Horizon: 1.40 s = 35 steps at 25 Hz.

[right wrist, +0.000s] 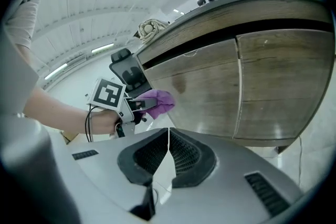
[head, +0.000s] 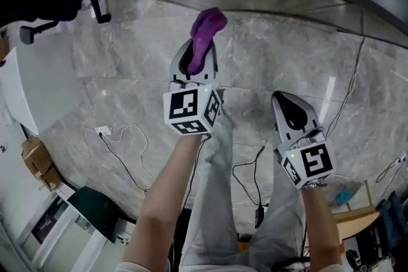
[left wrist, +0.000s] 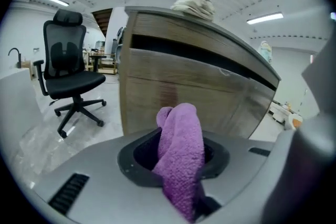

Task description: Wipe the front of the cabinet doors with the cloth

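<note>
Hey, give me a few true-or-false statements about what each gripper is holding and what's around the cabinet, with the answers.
1. The left gripper grips a purple cloth. True.
2. The right gripper holds a sponge. False: its jaws are shut on nothing.
3. A black office chair stands beside the cabinet. True.
4. Nothing lies on the cabinet top. False: a beige bundle sits there.

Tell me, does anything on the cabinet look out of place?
A darker smudge marks the wooden cabinet door, near the purple cloth held in the left tongs. A crumpled beige rag lies bunched on top.
</note>
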Each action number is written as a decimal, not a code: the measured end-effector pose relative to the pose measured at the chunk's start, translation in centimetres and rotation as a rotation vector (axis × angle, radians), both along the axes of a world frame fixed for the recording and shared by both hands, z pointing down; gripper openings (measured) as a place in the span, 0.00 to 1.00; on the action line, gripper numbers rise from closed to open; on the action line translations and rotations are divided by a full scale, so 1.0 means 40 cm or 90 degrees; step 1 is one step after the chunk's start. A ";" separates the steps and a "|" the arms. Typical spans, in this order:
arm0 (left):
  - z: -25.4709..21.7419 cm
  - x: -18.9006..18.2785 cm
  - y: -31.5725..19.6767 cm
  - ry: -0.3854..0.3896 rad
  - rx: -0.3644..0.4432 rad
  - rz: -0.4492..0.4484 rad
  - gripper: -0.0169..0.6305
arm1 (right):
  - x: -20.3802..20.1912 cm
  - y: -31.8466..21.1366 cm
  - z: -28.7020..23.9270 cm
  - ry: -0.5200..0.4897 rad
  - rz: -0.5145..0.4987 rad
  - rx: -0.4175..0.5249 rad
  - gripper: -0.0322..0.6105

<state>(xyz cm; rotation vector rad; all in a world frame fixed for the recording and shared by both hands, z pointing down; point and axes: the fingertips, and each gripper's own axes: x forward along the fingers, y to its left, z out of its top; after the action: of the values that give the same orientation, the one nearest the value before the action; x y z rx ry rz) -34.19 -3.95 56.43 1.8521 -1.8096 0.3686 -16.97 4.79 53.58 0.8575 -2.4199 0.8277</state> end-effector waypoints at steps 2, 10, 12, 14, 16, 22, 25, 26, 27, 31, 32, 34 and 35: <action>0.032 0.130 0.006 0.013 -0.011 0.031 0.18 | 0.079 0.010 0.013 0.016 -0.010 -0.001 0.09; 0.129 0.544 -0.105 0.057 -0.021 0.154 0.19 | 0.402 0.000 0.083 0.062 0.040 -0.014 0.09; 0.147 0.592 -0.134 0.061 -0.020 0.163 0.19 | 0.471 -0.004 0.111 0.067 0.072 -0.021 0.09; 0.163 0.611 -0.163 0.057 -0.016 0.164 0.18 | 0.518 -0.010 0.140 0.071 0.091 -0.025 0.09; 0.174 0.602 -0.187 0.045 -0.014 0.157 0.19 | 0.544 -0.017 0.159 0.070 0.101 -0.026 0.09; 0.195 0.476 -0.196 0.021 -0.029 0.122 0.18 | 0.500 -0.044 0.166 0.064 0.102 -0.015 0.09; 0.199 0.375 -0.182 0.006 -0.037 0.105 0.19 | 0.433 -0.063 0.151 0.057 0.098 -0.003 0.09; 0.201 0.340 -0.176 0.002 -0.040 0.099 0.18 | 0.410 -0.068 0.147 0.055 0.099 -0.001 0.09; 0.204 0.304 -0.171 -0.002 -0.044 0.092 0.18 | 0.388 -0.073 0.143 0.053 0.100 0.001 0.09; 0.211 0.155 -0.161 -0.021 -0.054 0.066 0.18 | 0.291 -0.081 0.135 0.048 0.097 0.005 0.09; 0.212 0.118 -0.159 -0.026 -0.056 0.063 0.19 | 0.265 -0.077 0.136 0.047 0.094 0.005 0.09; 0.219 0.045 -0.154 -0.034 -0.062 0.060 0.19 | 0.213 -0.064 0.141 0.047 0.087 0.001 0.09; 0.225 0.007 -0.152 -0.036 -0.068 0.058 0.19 | 0.188 -0.056 0.145 0.047 0.082 -0.001 0.09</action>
<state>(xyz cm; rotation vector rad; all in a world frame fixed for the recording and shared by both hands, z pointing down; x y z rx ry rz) -33.92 -10.04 65.42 1.8712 -1.7116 0.5460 -9.44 2.55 59.40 1.0345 -2.3186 0.8300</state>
